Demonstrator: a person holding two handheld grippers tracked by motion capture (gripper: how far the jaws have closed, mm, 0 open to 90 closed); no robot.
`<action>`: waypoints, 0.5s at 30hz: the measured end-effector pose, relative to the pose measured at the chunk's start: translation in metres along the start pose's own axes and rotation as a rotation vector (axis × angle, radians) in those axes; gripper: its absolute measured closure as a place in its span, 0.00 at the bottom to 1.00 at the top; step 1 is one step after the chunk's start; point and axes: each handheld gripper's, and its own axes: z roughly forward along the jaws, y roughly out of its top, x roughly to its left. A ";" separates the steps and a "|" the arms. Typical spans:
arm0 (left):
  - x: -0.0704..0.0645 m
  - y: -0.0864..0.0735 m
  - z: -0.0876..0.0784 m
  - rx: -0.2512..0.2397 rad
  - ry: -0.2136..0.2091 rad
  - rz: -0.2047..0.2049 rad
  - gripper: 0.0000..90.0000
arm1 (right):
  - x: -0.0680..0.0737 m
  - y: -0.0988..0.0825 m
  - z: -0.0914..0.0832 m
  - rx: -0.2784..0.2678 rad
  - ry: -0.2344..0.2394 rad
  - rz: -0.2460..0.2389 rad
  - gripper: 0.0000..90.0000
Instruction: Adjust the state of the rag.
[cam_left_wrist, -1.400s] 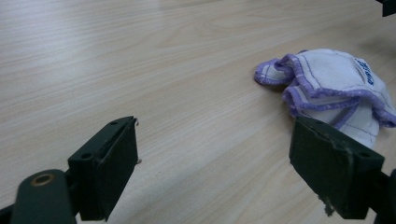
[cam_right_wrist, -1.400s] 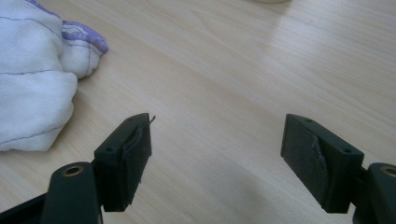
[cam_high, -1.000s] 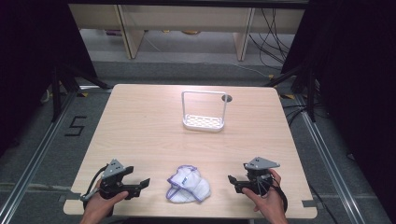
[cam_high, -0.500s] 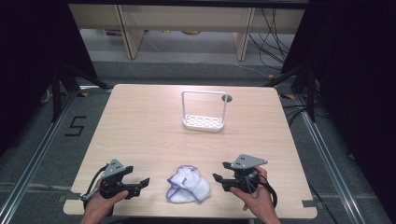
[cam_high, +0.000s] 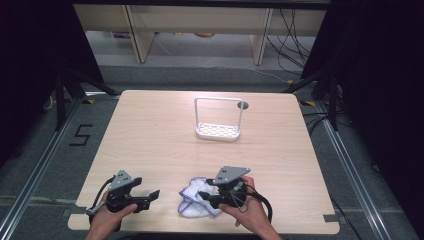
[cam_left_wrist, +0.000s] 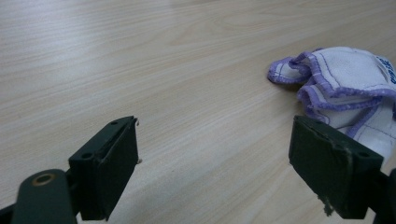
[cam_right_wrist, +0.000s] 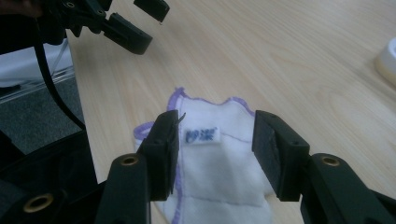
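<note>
A crumpled white cloth with purple stitched edges (cam_high: 191, 209) lies near the table's front edge. My right gripper (cam_high: 206, 196) hovers over its right part, pointing left. In the right gripper view its jaws (cam_right_wrist: 215, 135) stand open over the cloth (cam_right_wrist: 219, 182), with the small blue label between them and nothing pinched. My left gripper (cam_high: 151, 195) rests to the left of the cloth, a short gap away, and is open. In the left gripper view, its jaws (cam_left_wrist: 215, 144) are spread wide over bare wood, and the cloth (cam_left_wrist: 345, 84) lies ahead at the right.
A white wire rack with a perforated base (cam_high: 218, 131) stands upright at the table's centre back, with a small grey hole (cam_high: 243, 105) behind it. The light wooden table (cam_high: 150, 135) is ringed by a metal frame. The left gripper (cam_right_wrist: 140, 28) appears beyond the cloth in the right gripper view.
My right gripper has moved left from the table's front right until it is over the cloth. The left gripper and the cloth have stayed put.
</note>
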 end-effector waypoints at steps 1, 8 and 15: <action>0.000 0.000 0.000 0.001 0.000 0.000 0.17 | 0.002 0.002 0.003 0.002 0.005 0.004 0.58; 0.000 0.001 -0.001 -0.001 0.003 0.000 0.17 | 0.016 0.020 0.035 0.049 0.029 -0.061 0.63; -0.002 0.001 -0.001 -0.004 -0.005 -0.001 0.17 | 0.028 0.025 0.055 0.097 0.007 -0.127 0.69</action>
